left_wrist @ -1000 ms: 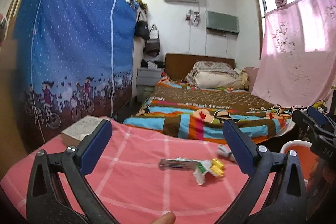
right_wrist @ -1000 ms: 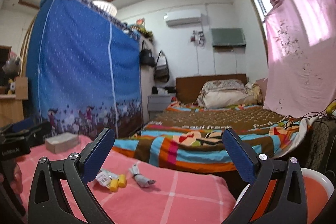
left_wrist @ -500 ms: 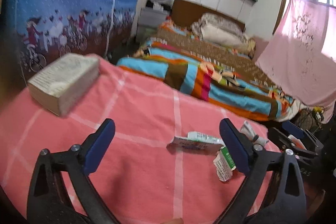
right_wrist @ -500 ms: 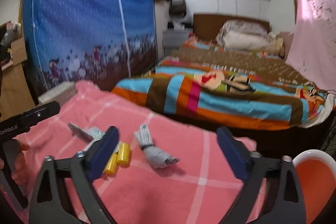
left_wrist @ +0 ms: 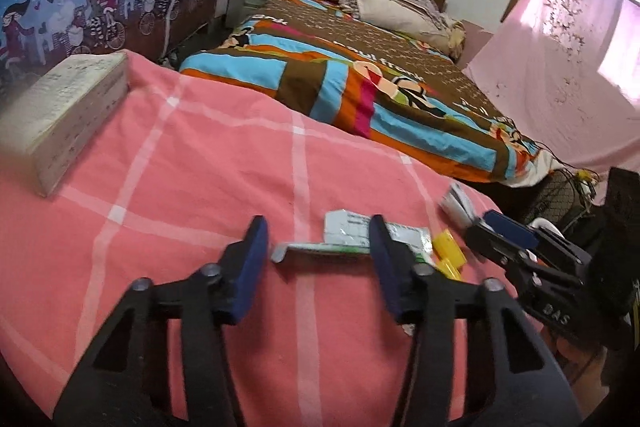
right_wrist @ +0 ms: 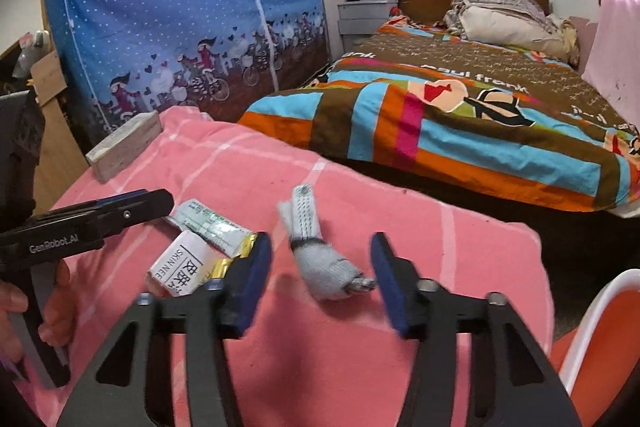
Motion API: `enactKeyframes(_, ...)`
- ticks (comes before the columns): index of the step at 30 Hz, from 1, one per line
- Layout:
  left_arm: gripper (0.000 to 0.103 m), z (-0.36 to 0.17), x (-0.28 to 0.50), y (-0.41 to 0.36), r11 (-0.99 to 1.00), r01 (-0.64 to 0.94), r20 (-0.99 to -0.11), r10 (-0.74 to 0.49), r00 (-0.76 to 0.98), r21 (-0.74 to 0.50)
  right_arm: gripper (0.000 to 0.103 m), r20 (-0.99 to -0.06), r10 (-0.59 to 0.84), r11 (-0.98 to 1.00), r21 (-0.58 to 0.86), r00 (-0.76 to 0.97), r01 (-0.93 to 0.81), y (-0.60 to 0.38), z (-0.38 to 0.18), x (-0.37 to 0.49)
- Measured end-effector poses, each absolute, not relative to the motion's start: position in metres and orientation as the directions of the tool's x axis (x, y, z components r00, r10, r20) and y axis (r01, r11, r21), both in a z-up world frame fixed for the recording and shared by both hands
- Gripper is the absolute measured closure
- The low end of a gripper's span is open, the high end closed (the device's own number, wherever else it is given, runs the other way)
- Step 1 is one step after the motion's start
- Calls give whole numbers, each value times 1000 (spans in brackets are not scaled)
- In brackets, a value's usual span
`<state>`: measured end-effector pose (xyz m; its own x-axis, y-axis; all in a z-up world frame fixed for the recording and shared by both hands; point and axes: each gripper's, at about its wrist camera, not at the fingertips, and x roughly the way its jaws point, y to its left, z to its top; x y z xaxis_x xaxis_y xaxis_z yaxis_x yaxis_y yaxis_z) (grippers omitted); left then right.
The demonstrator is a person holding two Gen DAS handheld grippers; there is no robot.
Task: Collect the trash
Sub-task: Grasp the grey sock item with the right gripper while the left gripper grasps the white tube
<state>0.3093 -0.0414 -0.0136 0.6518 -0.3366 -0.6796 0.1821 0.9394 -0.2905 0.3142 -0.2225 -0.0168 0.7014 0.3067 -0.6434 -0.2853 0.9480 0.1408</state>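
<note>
Left wrist view: since a second ago I've tipped both grippers down from the far wall onto the pink cloth (left_wrist: 200, 187), and my left gripper (left_wrist: 316, 263), empty, is closing around the flat wrapper (left_wrist: 360, 233). My right gripper (right_wrist: 320, 275) is likewise closing on the grey wad (right_wrist: 324, 267), pads not yet touching, so I judge both pickups are about to happen. The orange bin (right_wrist: 600, 339) waits low on the right, its inside hidden.
</note>
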Motion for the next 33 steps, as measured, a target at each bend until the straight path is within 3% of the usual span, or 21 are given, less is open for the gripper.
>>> enactKeyframes(4,74,-14,305,-45,936,213,-692,-352,630,-282,76,-650,333,939,161,683,-305,-221,-18,313)
enactKeyframes(11,75,-14,292,-46,924,270,-704,-382,599,-271,78,-653,352,933,185,671,-310,-222,-18,310)
enactKeyframes(14,71,-13,288,-49,920,307,-713,-383,586,-242,78,-652,355,931,185,670,-313,-221,-18,307)
enactKeyframes(25,31,-12,296,-68,918,390,-736,-310,602,-69,79,-651,360,929,188,668,-318,-220,-19,303)
enactKeyframes(30,33,-14,301,-68,902,425,-738,-341,582,-81,79,-654,364,928,196,663,-317,-220,-19,302)
enactKeyframes(33,43,-14,296,-75,876,477,-742,-366,562,-71,79,-655,368,927,201,660,-317,-221,-19,302)
